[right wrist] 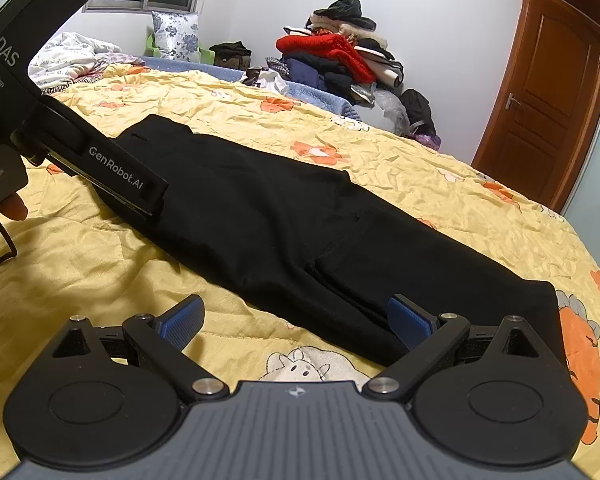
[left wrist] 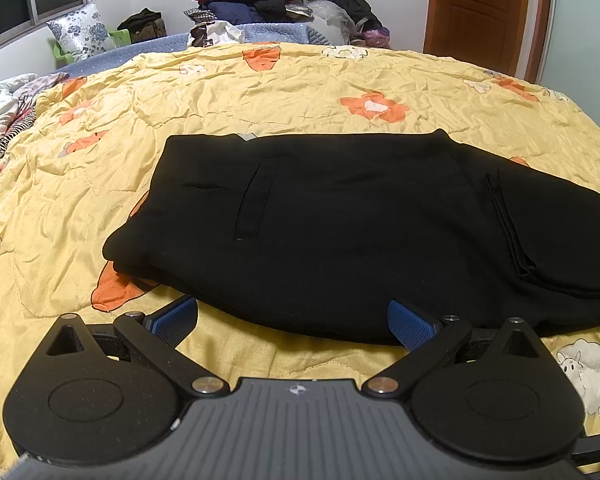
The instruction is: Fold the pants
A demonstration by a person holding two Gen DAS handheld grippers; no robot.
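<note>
A: Our black pants [left wrist: 340, 232] lie folded lengthwise on the bed's yellow quilt [left wrist: 260, 92]; both hand-held grippers, left [left wrist: 292, 320] and right [right wrist: 296, 320], gape apart, holding nothing.

B: We judge them soft, light, floppy; we'd pinch the near layered edge.

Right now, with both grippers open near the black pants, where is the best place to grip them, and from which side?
Probably the near long edge of the black pants, approached low over the quilt. This edge lies thick and slightly raised just ahead of the open left gripper and right gripper, one toward each end, so a finger could slide under.
</note>
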